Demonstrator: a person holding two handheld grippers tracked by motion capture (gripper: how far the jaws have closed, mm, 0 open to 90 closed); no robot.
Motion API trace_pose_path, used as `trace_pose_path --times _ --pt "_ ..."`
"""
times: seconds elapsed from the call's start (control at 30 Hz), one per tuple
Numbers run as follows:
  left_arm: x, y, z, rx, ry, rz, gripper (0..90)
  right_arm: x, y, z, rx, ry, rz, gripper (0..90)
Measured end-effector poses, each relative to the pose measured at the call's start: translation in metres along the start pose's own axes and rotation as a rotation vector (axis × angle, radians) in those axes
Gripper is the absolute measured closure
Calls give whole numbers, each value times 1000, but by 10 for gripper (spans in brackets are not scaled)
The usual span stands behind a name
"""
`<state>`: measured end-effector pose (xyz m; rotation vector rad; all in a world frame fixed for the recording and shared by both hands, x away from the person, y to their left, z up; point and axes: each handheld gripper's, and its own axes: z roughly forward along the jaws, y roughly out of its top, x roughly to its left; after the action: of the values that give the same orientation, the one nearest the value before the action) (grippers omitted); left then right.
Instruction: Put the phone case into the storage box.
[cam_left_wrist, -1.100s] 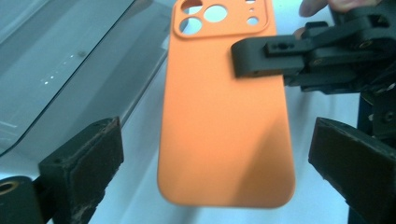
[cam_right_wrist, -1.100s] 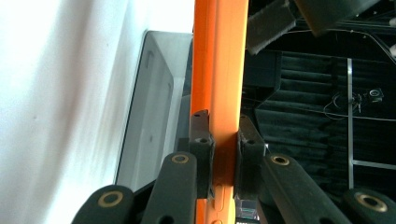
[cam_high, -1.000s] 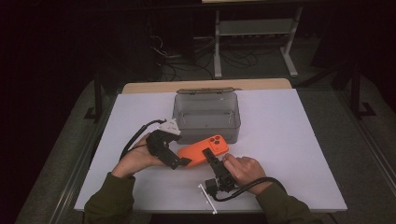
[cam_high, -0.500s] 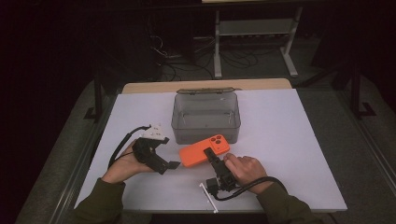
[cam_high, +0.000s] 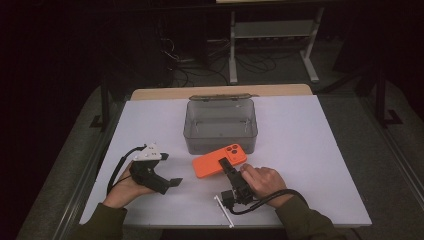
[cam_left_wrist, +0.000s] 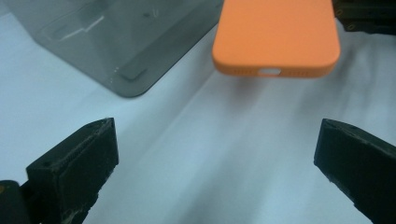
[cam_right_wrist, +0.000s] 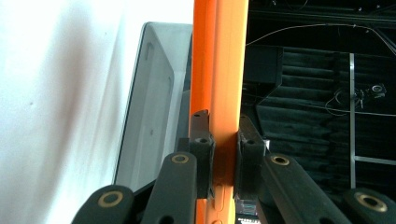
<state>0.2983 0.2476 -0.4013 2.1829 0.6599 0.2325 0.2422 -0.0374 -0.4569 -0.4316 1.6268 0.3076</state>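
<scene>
The flat orange plastic phone is clamped edgewise by the right gripper, lifted just near of the grey transparent plastic box. Its long axis runs left-near to right-far. The left gripper, jaws wide and empty, is held well left.

Fixed overhead view forward-down on the table; two close jaw-level views, all sharing the orange phone.

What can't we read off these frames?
- Orange phone: the high view shows its back, so the screen side is hidden.
- Phone's far end, left gripper view: cut off by the top edge.
- Grey box: contents unclear through the tinted walls.
- White stick by the right gripper: too small to identify.
</scene>
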Motion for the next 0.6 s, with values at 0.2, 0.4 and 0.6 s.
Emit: trace_pose_path --times 0.2,0.4,0.6 --pt "0 -16 0 -33 29 -31 0 0 0 0 0 1 2 796" --pt "-2 -31 4 -43 48 -50 0 0 -1 0 3 2 8 796" --pt "-3 -36 7 -71 62 -65 0 -1 -1 1 9 19 34 795"
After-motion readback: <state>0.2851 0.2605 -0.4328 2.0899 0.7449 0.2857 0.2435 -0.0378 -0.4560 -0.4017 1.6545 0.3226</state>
